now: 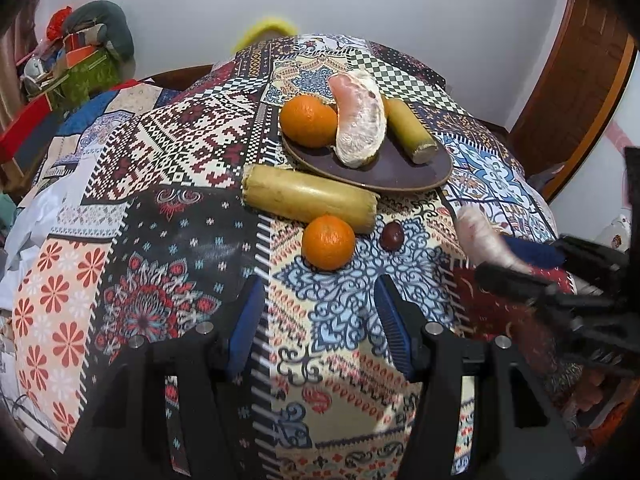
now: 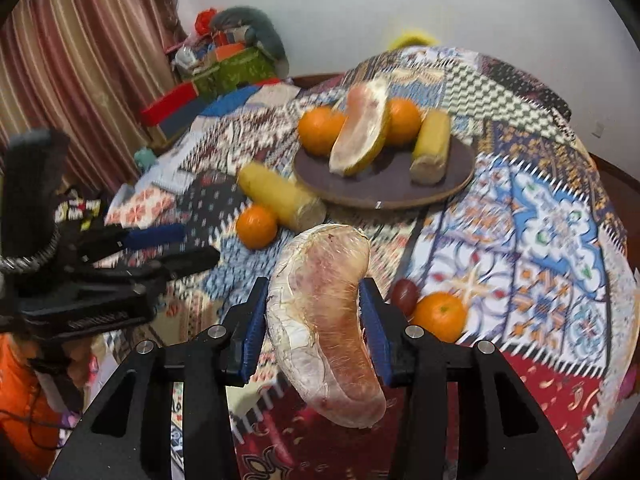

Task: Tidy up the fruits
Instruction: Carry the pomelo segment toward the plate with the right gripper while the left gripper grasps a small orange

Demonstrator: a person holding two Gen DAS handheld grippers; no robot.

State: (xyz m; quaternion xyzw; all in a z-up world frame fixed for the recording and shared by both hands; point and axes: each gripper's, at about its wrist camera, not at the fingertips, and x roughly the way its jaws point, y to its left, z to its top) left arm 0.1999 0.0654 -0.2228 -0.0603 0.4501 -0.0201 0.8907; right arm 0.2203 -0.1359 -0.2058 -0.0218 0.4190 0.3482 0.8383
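Right gripper (image 2: 314, 320), clamped on a pomelo wedge (image 2: 324, 328), must carry it to the plate (image 2: 384, 192); left gripper (image 1: 320, 316) waits, fingers apart and empty.

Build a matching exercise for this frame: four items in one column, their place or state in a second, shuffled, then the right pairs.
Items:
1. pomelo segment
2. long sugarcane piece
3. short sugarcane piece
4. left gripper

Places or states:
A. lying on the brown plate
B. open, nothing between its jaws
C. clamped between the jaws of the right gripper
D. lying on the tablecloth, just in front of the plate

Pairs: 1-C, 2-D, 3-A, 4-B
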